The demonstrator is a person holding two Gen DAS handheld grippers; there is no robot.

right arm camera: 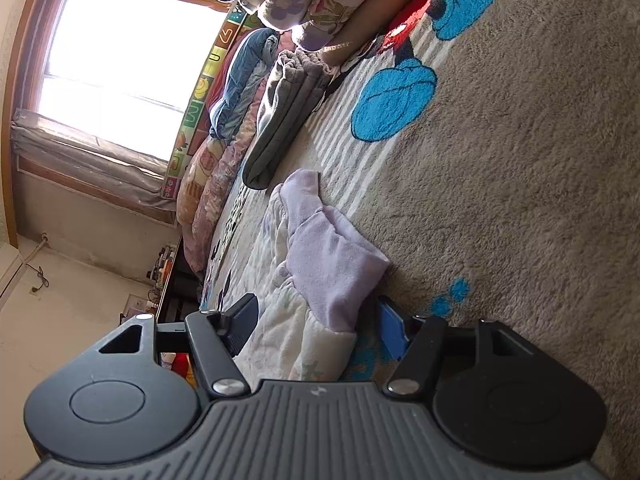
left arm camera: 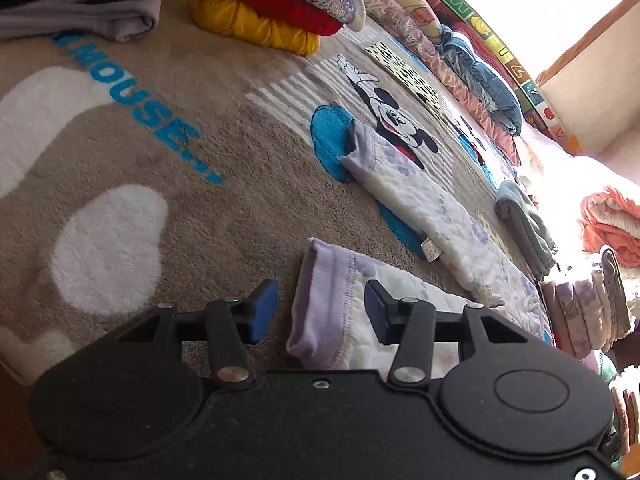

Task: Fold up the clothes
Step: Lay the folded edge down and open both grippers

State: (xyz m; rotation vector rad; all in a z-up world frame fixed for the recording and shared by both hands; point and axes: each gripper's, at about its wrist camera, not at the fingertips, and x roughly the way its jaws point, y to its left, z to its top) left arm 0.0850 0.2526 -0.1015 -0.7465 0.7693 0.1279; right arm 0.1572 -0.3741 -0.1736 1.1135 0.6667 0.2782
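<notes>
So you had the blanket (left arm camera: 120, 168) mostly bare, folded stacks (left arm camera: 256, 4) parked at twelve o'clock. The lilac pyjamas (left arm camera: 420, 200) lay half-folded at centre, legs unfinished. Your left gripper (left arm camera: 320, 308) gaped over one cuff; your right gripper (right arm camera: 320, 324) straddled cloth loosely, gripping nothing.

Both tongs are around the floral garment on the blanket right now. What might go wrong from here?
1. The left tongs stand open over the lilac cuff of the white floral quilted garment; closing may catch only the thin hem, which could slip.
2. The right tongs straddle a bunched lilac fold; pinching there may trap extra layers and skew the fold.
3. The shaggy beige cartoon-mouse blanket may snag a low pad.
</notes>
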